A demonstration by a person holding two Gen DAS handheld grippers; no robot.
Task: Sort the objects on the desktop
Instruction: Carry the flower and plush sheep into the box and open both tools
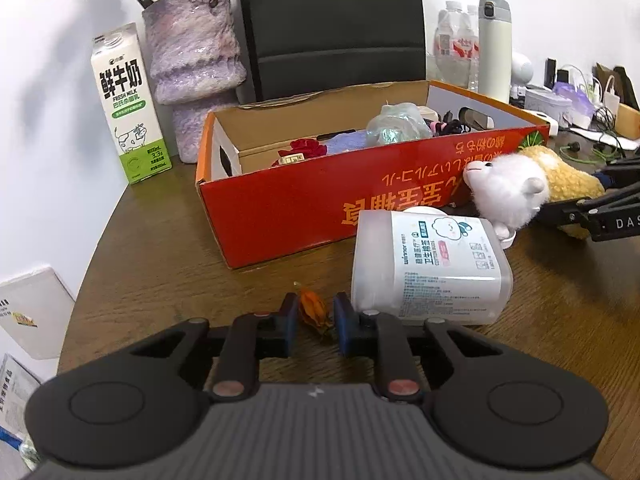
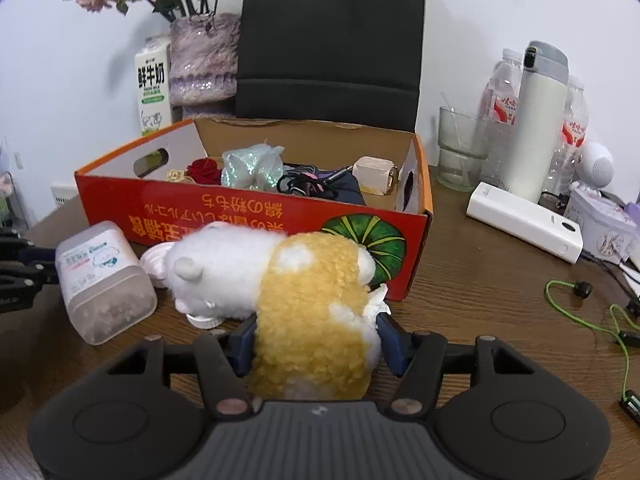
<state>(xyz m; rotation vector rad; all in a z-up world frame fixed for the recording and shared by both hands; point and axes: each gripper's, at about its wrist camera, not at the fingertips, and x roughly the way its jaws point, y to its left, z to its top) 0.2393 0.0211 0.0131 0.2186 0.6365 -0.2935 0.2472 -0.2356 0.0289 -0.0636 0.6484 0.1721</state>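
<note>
A red cardboard box (image 1: 280, 216) stands on the wooden table and holds a red rose, a shiny wrapper, cables and other small items; it also shows in the right wrist view (image 2: 256, 216). My left gripper (image 1: 315, 316) is shut on a small dried orange flower bud (image 1: 314, 310) just above the table. My right gripper (image 2: 316, 338) is shut on a white and yellow plush toy (image 2: 304, 280), which also shows in the left wrist view (image 1: 520, 188). A cotton swab jar (image 1: 432, 268) lies on its side next to the plush, also in the right wrist view (image 2: 104, 280).
A milk carton (image 1: 128, 104) and a purple vase (image 1: 196, 68) stand behind the box on the left. A black chair back (image 1: 332, 28) is behind it. A thermos (image 2: 540, 120), water bottles, a glass (image 2: 460, 148), a white power bank (image 2: 524, 220) and a green cable (image 2: 592, 312) are on the right.
</note>
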